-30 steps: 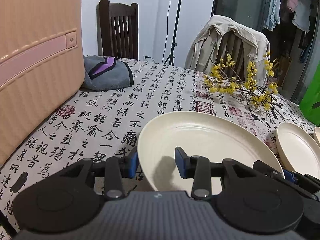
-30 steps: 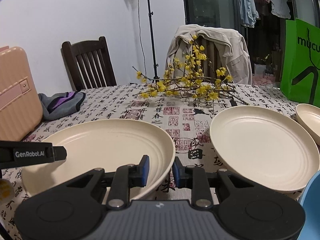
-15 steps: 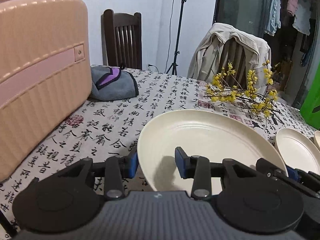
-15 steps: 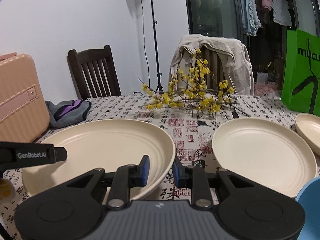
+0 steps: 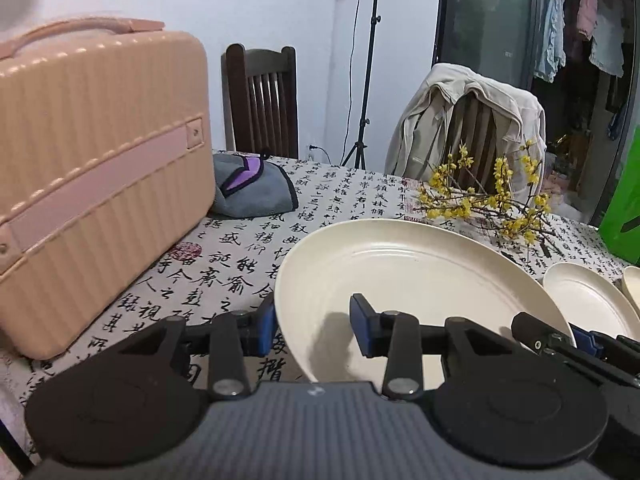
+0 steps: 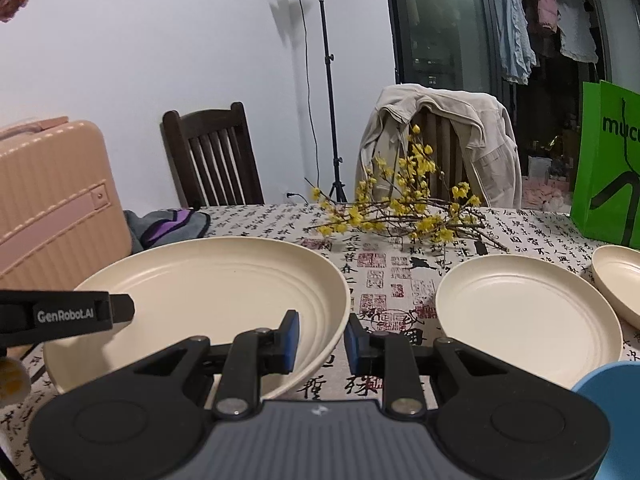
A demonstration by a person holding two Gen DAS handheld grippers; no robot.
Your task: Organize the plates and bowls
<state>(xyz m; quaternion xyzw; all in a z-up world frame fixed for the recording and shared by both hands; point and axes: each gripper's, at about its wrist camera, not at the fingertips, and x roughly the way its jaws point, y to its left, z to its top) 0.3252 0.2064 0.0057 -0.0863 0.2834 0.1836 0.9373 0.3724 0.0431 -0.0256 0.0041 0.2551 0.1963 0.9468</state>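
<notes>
A large cream plate is held off the table and tilted. My left gripper is shut on its left rim, one pad outside and one inside. My right gripper is shut on its right rim. A smaller cream plate lies on the table to the right, also in the left wrist view. A cream bowl sits at the far right. A blue bowl's rim shows at the bottom right.
A pink suitcase stands on the left of the table. A grey and purple cloth lies behind it. A yellow flower branch lies across the middle back. A green bag stands at the right. Chairs stand behind the table.
Both grippers have risen with the large plate, lifting it off the tablecloth. The table and the other dishes now sit lower in both views.
</notes>
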